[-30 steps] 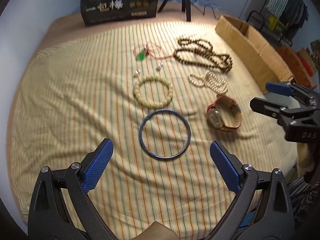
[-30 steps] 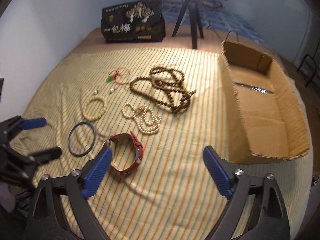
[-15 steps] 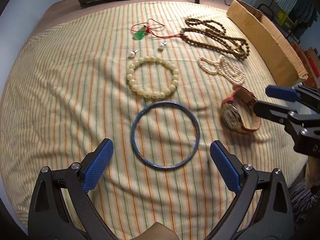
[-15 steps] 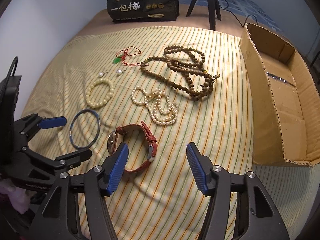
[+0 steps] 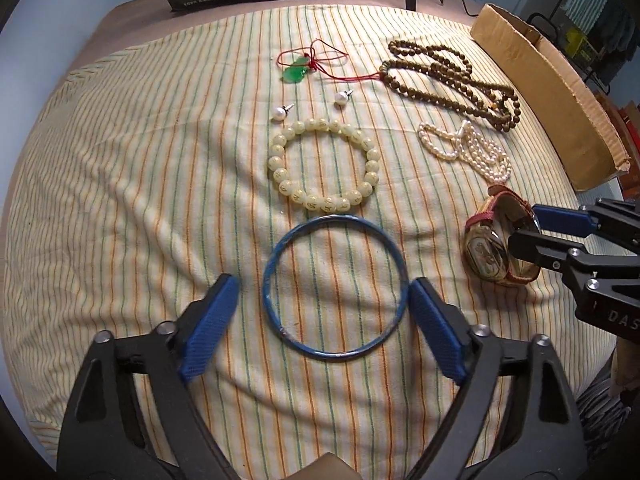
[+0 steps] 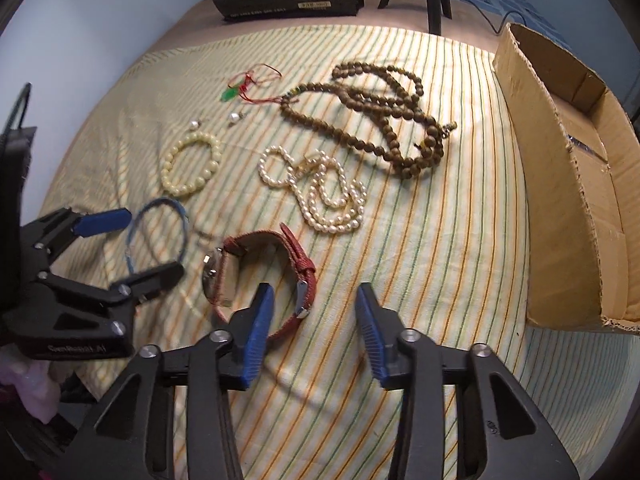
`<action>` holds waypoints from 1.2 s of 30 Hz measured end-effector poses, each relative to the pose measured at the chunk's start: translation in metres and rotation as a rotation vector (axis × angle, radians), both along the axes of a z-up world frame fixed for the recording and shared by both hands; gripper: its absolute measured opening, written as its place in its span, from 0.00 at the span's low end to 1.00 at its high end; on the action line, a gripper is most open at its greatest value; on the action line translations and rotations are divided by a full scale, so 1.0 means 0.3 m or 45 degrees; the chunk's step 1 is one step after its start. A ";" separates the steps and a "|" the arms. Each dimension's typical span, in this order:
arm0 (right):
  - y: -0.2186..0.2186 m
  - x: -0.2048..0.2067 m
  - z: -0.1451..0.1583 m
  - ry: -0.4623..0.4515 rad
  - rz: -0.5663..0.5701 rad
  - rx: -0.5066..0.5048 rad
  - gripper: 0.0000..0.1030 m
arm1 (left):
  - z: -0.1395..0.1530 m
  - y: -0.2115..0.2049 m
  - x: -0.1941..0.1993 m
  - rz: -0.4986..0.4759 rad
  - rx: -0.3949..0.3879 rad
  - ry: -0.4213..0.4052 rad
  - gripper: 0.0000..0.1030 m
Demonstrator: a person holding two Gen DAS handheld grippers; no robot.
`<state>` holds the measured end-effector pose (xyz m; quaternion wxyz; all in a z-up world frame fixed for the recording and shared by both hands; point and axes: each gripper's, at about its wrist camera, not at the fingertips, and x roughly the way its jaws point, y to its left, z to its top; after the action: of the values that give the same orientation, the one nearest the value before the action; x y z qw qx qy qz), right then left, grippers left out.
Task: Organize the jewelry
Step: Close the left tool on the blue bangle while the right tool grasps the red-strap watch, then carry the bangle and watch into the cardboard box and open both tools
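Striped yellow cloth (image 5: 120, 200) covers the surface, cardboard box (image 6: 568, 184) at the right edge. Left gripper (image 5: 320, 304) low over the cloth, fingers apart, straddling the blue bangle (image 5: 336, 286), right pad beside its rim. Right gripper (image 6: 314, 308) tilted down, fingers apart, left pad at the red-strap watch (image 6: 260, 276). Farther off: brown bead necklace (image 6: 380, 120), pearl strand (image 6: 320, 192), cream bead bracelet (image 5: 324, 164), green pendant (image 5: 294, 74).

Your left gripper (image 5: 320, 304) hangs with its jaws spread on either side of the thin blue ring bangle (image 5: 335, 286) lying on the yellow striped cloth (image 5: 120, 200). Your right gripper (image 5: 528, 228) reaches the red-strapped wristwatch (image 5: 498, 246), jaws apart around its band.
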<state>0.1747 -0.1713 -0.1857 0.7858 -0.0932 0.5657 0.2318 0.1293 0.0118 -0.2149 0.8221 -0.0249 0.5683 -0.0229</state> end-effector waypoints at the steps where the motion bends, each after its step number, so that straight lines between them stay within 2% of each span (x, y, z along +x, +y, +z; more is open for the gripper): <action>1: -0.003 0.001 -0.001 0.003 -0.002 0.005 0.34 | 0.003 0.002 0.002 0.008 0.001 -0.005 0.76; 2: -0.007 0.001 -0.001 0.007 -0.004 0.014 0.31 | 0.007 0.006 -0.003 0.012 0.001 -0.006 0.71; 3: -0.007 0.002 -0.001 0.015 -0.004 0.026 0.24 | 0.009 0.009 -0.005 0.015 0.001 -0.008 0.71; 6: -0.003 -0.001 -0.003 0.032 0.006 0.049 0.13 | 0.009 0.007 -0.004 0.020 -0.008 -0.010 0.71; 9: 0.013 -0.014 -0.005 0.008 0.023 0.015 0.12 | 0.011 0.005 -0.009 0.018 -0.019 -0.018 0.71; 14: 0.016 -0.026 0.015 -0.004 0.014 0.032 0.07 | 0.021 0.024 -0.041 0.040 -0.038 -0.031 0.71; 21: 0.016 -0.041 0.050 -0.063 0.022 0.018 0.07 | 0.064 0.028 -0.065 0.058 -0.041 -0.081 0.71; 30: -0.026 -0.052 0.163 -0.178 -0.009 0.070 0.07 | 0.218 -0.012 -0.072 0.030 -0.031 -0.256 0.71; 36: -0.094 -0.029 0.245 -0.251 -0.083 0.108 0.07 | 0.299 -0.071 -0.025 0.011 -0.073 -0.323 0.71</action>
<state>0.1661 -0.1995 -0.1122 0.8480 -0.0635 0.4782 0.2195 0.1219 -0.0095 -0.1254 0.8864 -0.0477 0.4589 -0.0385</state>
